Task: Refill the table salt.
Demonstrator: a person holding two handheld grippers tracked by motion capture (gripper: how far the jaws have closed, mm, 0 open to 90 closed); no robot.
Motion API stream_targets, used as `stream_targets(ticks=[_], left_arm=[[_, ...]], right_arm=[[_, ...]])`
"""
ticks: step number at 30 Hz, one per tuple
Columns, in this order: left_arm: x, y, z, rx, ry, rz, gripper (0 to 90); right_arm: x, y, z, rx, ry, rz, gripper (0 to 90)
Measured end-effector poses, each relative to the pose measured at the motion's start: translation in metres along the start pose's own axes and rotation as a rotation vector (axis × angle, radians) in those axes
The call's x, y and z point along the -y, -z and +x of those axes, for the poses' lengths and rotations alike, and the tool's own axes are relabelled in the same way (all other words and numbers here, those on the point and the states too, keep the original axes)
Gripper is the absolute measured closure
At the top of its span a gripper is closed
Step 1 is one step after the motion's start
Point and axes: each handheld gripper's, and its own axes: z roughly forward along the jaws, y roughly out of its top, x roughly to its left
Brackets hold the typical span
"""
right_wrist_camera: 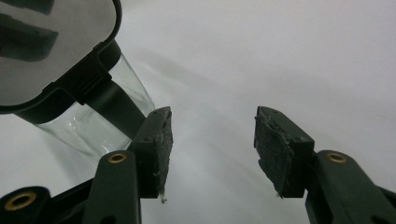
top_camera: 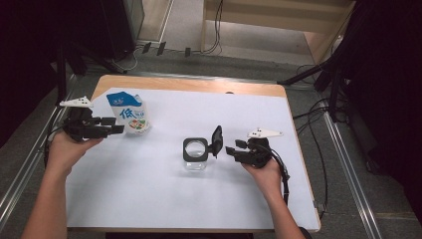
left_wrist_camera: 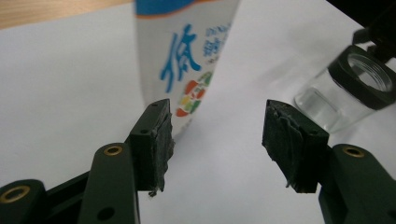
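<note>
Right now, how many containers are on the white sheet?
2. A blue-and-white pouch stands at the far left, just ahead of the left gripper. A clear jar, its black lid flipped open, stands mid-sheet beside the right gripper.

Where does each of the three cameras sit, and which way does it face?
High view: above the person's side, looking down on the table; forearms, left gripper and right gripper show.
Left gripper view: on that gripper, facing the pouch; open jaws show.
Right gripper view: on that gripper, beside the jar and its open lid; open jaws show.
Shared: every view has the jar.
</note>
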Motion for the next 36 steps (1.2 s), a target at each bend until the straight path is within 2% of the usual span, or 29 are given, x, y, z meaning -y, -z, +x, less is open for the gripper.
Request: stream_targets(ticks=[3, 6, 9, 11, 14, 16, 18, 24, 26, 30, 33, 35, 36], left_arm=[[-0.002, -0.005, 0.009, -0.02, 0.024, 0.011, 42.5], [-0.003, -0.008, 0.016, -0.007, 0.034, -0.025, 43.3], [-0.01, -0.013, 0.018, -0.031, 0.005, -0.001, 46.8], [-0.015, -0.016, 0.02, -0.01, -0.003, -0.015, 48.0], [-0.023, -0.019, 0.021, -0.016, -0.03, -0.009, 49.5], [-0.025, -0.02, 0.02, -0.013, -0.034, -0.039, 51.6], [-0.028, -0.022, 0.021, -0.01, -0.031, -0.034, 54.1], [-0.033, -0.025, 0.02, 0.03, -0.05, -0.03, 73.1], [-0.033, -0.025, 0.02, 0.052, -0.038, -0.03, 80.2], [-0.032, -0.028, 0.017, 0.048, -0.076, -0.03, 87.7], [-0.032, -0.028, 0.015, 0.059, -0.063, -0.023, 90.0], [-0.033, -0.027, 0.015, 0.065, -0.051, -0.027, 90.0], [-0.033, -0.026, 0.015, 0.087, -0.04, -0.026, 90.0]], right_arm=[[0.003, 0.003, -0.001, 0.006, -0.004, -0.008, 48.0], [0.007, 0.007, -0.001, 0.013, -0.012, -0.007, 48.1], [0.011, 0.009, -0.001, 0.019, -0.022, 0.002, 48.1], [0.015, 0.011, -0.001, 0.027, -0.021, 0.008, 48.3], [0.019, 0.015, 0.0, 0.037, -0.021, 0.006, 48.3], [0.022, 0.017, 0.0, 0.039, -0.027, 0.005, 48.4], [0.024, 0.019, 0.001, 0.042, -0.032, 0.007, 48.3], [0.03, 0.022, 0.004, 0.039, -0.026, 0.013, 48.1], [0.03, 0.022, 0.006, 0.037, -0.021, 0.011, 48.0], [0.03, 0.021, 0.009, 0.038, -0.009, 0.005, 48.1], [0.029, 0.019, 0.011, 0.032, -0.007, -0.008, 48.1], [0.028, 0.019, 0.012, 0.008, -0.011, -0.015, 48.9], [0.028, 0.018, 0.013, 0.007, -0.008, -0.02, 48.8]])
